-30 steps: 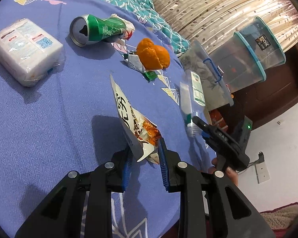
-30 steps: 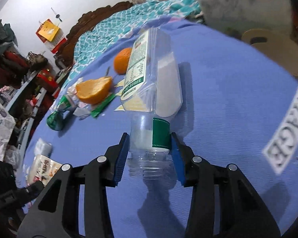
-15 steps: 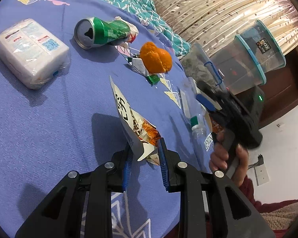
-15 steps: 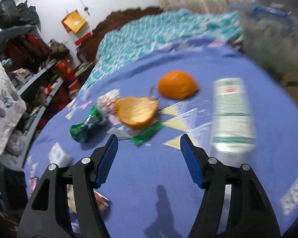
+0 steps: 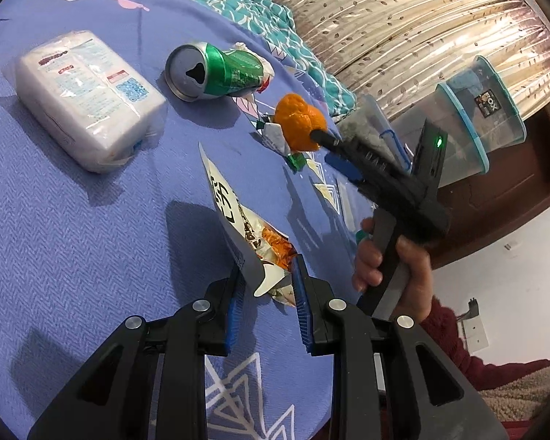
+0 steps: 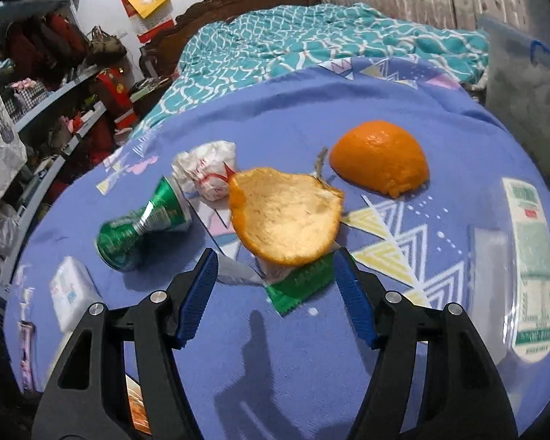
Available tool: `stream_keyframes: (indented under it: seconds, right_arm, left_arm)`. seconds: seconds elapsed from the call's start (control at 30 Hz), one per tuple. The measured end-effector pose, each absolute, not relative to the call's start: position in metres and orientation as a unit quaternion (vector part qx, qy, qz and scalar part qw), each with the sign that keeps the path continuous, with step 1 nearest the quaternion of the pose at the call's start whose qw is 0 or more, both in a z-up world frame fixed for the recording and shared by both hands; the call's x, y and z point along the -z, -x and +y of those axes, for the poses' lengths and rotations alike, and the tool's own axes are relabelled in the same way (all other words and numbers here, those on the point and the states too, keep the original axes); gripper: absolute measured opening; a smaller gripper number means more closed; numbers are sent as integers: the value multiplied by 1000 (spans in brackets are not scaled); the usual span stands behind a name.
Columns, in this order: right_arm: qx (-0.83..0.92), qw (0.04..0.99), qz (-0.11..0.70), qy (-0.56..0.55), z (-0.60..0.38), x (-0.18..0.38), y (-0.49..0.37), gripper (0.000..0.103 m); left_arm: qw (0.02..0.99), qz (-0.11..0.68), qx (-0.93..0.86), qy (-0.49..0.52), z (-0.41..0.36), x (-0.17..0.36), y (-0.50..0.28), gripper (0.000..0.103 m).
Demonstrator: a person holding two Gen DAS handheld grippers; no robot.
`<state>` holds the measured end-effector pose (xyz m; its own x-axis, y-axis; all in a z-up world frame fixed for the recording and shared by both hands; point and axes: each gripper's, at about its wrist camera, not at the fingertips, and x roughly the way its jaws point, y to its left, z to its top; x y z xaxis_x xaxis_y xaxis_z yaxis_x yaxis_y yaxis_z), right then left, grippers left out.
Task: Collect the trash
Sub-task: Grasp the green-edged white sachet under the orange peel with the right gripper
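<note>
Beside orange peel (image 6: pixel 286 220) – right hand-held gripper (image 6: pixel 275 286), bottle (image 6: pixel 509 275) released.

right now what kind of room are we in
Most likely a bedroom used as living space: a carved wooden headboard behind a teal quilt, cluttered shelves along the wall, and curtains.

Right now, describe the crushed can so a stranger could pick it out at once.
Start at the blue-purple patterned cloth covering the table. Left of the cupped orange peel and touching a crumpled white wrapper lies the crushed can on its side. It is the only shiny green metal thing there, pinched at the waist, its opened silver top showing in the left wrist view.
</note>
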<state>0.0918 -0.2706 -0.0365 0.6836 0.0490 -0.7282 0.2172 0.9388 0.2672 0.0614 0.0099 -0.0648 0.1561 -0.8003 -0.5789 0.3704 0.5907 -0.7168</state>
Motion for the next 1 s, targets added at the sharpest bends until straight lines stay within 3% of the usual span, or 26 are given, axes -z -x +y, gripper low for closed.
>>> stream_keyframes:
  seconds: [0.13,0.2,0.4,0.5,0.57,0.7,0.8,1.0]
  right_arm:
    - [47,880,438,-179,-274,62,-97,70]
    - [54,886,435,-152,-269,62,-100,83]
    - [52,883,461,-68,-254,71,-130,89]
    - [52,884,460,-57,-253,70,-133,74]
    - [48,887,455,-55,-253,68,-129,46]
    - [28,888,455,-59,-247,64,-112,14]
    - [2,887,455,-80,-242,62,-96,7]
    - [-48,885,447,-123,-235,51,-59,7]
  left_arm:
    - [727,513,404,215,10,66,-64,24]
    - [726,513,404,216,10,67,-65,24]
    - [721,518,402,224,11,72,-68,26]
    - [721,519,401,224,12,73,-68,26]
    - [721,519,401,224,12,72,-68,26]
    - [722,518,400,224,12,72,-68,26]
    - [725,517,399,220,12,71,-67,26]
    - [727,517,396,217,10,68,-64,26]
